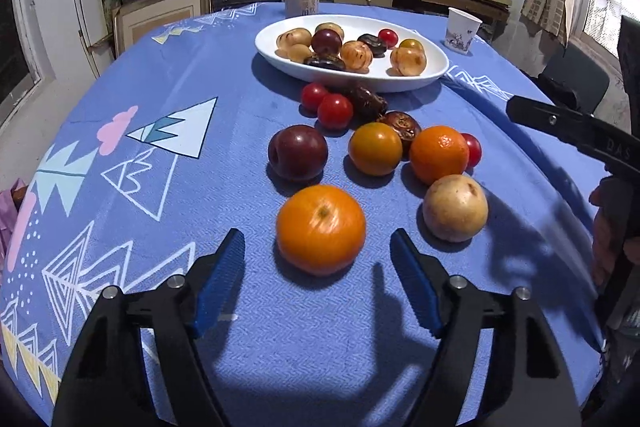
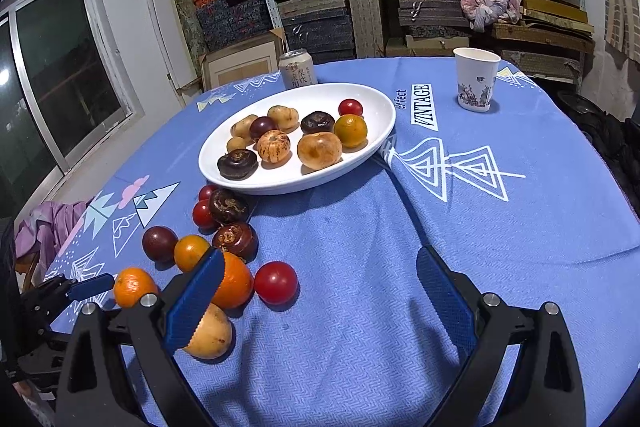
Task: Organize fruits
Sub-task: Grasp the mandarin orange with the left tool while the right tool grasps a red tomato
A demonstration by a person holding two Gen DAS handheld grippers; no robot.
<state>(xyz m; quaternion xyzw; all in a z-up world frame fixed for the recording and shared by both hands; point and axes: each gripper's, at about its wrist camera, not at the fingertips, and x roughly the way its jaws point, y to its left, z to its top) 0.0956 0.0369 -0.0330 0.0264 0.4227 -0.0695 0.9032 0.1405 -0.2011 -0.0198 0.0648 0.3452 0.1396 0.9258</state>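
Blue tablecloth (image 2: 360, 267) printed "VINTAGE" at one o'clock of the white oval plate (image 2: 384, 115), which holds assorted fruits. Drink can (image 2: 297, 69) at eleven o'clock of the plate; its characters are too small to read. Left gripper (image 1: 318, 247), angled downward, jaws parted wide and not touching the nearest orange (image 1: 321, 229) just ahead. Right gripper (image 2: 320, 267) gapes, holding nothing, over bare cloth.

Bright daylight, hard shadows, fisheye-bent edges
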